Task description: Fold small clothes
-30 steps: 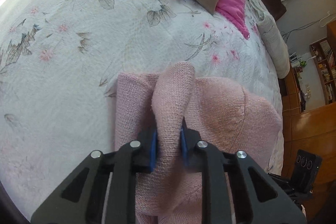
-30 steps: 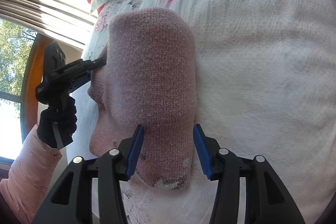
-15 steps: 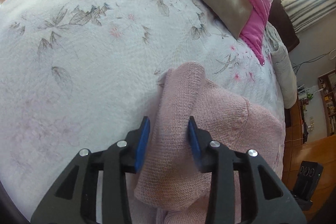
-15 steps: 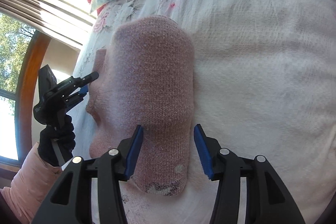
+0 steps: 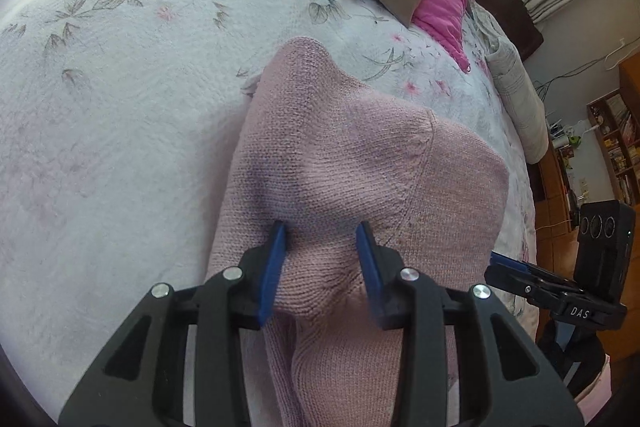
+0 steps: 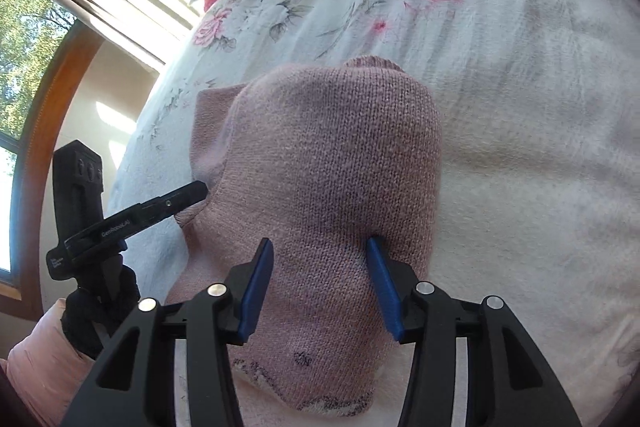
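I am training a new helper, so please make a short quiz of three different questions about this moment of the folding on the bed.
1. True or false: the left gripper is clamped shut on the pink knit garment.
2. Multiple choice: the garment lies on A) a wooden floor, B) a floral bedspread, C) a chair.
3. Fill in: the fingertip pads of the right gripper are coloured ____.

Key:
1. False. Both blue pads stand apart over the knit, nothing pinched between them.
2. B.
3. Blue.
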A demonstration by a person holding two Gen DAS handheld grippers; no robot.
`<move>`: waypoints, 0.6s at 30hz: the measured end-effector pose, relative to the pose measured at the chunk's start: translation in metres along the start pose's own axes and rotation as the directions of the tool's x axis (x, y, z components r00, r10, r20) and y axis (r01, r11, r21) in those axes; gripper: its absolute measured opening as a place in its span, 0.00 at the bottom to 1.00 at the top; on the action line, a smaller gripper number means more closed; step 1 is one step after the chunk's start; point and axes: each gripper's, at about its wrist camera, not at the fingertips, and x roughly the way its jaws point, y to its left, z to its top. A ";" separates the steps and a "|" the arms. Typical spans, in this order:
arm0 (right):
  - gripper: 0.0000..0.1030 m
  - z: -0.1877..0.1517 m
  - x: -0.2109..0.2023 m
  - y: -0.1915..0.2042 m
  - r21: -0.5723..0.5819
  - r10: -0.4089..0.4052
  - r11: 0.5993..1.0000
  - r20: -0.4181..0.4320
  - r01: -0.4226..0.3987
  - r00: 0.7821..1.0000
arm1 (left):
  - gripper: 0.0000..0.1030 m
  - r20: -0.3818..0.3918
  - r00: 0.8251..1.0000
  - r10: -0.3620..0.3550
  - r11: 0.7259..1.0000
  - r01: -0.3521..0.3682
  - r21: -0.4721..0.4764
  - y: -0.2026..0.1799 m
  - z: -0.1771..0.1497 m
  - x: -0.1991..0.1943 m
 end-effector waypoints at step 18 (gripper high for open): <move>0.65 -0.018 -0.027 -0.036 0.098 0.085 0.992 0.002 -0.085 0.996 | 0.70 -0.084 0.991 -0.108 0.985 0.095 -0.142 0.055 0.017 -0.027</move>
